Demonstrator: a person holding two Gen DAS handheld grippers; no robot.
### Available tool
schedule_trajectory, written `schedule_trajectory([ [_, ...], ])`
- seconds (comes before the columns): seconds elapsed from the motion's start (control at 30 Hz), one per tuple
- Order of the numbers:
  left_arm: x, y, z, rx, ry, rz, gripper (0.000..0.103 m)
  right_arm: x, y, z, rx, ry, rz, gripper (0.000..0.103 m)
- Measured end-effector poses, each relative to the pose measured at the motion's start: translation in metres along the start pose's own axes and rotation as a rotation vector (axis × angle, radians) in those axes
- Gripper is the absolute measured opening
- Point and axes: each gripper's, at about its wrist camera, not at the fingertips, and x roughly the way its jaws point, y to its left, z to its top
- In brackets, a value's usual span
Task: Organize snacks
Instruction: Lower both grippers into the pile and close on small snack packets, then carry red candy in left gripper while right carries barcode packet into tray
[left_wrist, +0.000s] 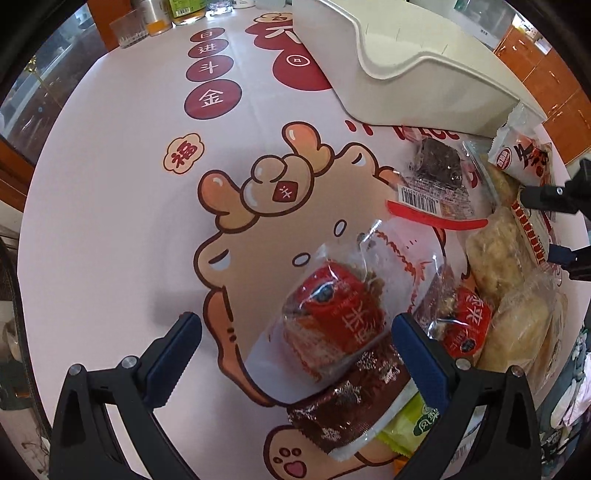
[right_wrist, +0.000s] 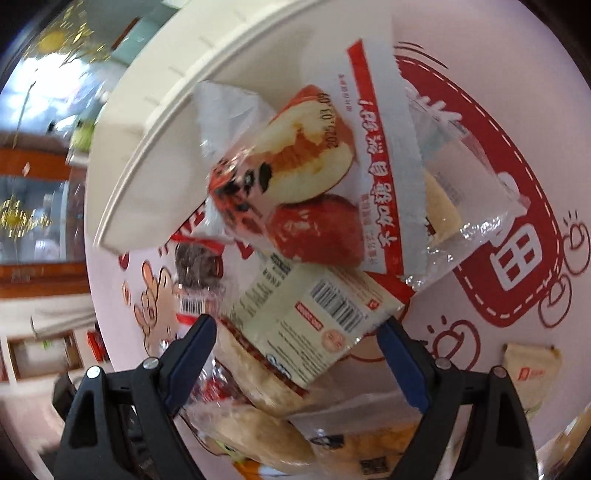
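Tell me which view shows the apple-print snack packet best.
The right wrist view: the apple-print snack packet fills the centre, its fruit picture and date readable. The left wrist view shows only a small, partly hidden packet near the right edge.

Home dining rm: printed tablecloth (left_wrist: 122, 206), wood cabinets (left_wrist: 546, 70).

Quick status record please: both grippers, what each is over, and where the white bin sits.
left gripper: open, over red clear-wrapped snack, pads not pressing
right gripper: open, around barcode packet, not clamped
white bin: on the tablecloth, behind the snack pile
apple-picture packet: leaning against the bin rim
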Motion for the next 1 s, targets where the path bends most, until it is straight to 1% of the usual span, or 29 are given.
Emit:
schedule_trajectory([
  [0.1,0.007,0.002,0.010,0.002,0.005,0.002,0.102,0.001,-0.001,0.001,0.085,-0.016,-0.013,0.089],
  [0.23,0.012,0.005,0.018,0.017,0.008,0.004,0.102,0.000,0.000,0.003,0.159,-0.029,-0.035,0.089],
  [0.3,0.015,0.005,0.023,0.033,0.012,0.004,0.098,-0.002,0.000,0.005,0.176,-0.042,-0.047,0.089],
  [0.33,0.015,0.004,0.024,0.042,0.015,0.001,0.094,-0.002,0.003,0.005,0.172,-0.053,-0.065,0.088],
  [0.37,0.015,0.001,0.025,0.049,0.019,-0.005,0.087,-0.003,0.004,0.006,0.167,-0.059,-0.078,0.086],
  [0.4,0.016,0.000,0.027,0.054,0.024,-0.011,0.083,-0.002,0.007,0.005,0.153,-0.068,-0.120,0.073],
  [0.43,0.018,-0.001,0.029,0.056,0.029,-0.026,0.077,-0.001,0.014,0.003,0.147,-0.067,-0.128,0.064],
  [0.47,0.019,-0.002,0.032,0.056,0.031,-0.036,0.070,0.001,0.016,0.000,0.146,-0.070,-0.122,0.060],
  [0.5,0.020,-0.004,0.033,0.061,0.025,-0.032,0.065,0.001,0.016,-0.002,0.145,-0.073,-0.110,0.053],
  [0.53,0.020,-0.006,0.035,0.072,0.020,-0.034,0.057,0.002,0.016,-0.004,0.143,-0.079,-0.105,0.051],
  [0.63,0.020,-0.009,0.040,0.072,0.009,-0.027,0.052,-0.001,0.013,-0.008,0.137,-0.096,-0.087,0.045],
  [0.73,0.017,-0.011,0.044,0.081,-0.007,-0.008,0.051,-0.006,0.010,-0.013,0.126,-0.108,-0.069,0.044],
  [0.8,0.013,-0.013,0.041,0.091,-0.014,0.002,0.050,-0.010,0.011,-0.020,0.115,-0.108,-0.059,0.044],
  [0.9,0.006,-0.017,0.036,0.101,-0.019,-0.010,0.050,-0.020,0.014,-0.031,0.084,-0.120,-0.035,0.044],
  [1.0,-0.009,-0.019,0.030,0.113,-0.042,-0.028,0.050,-0.038,0.020,-0.045,0.029,-0.151,-0.020,0.044],
])
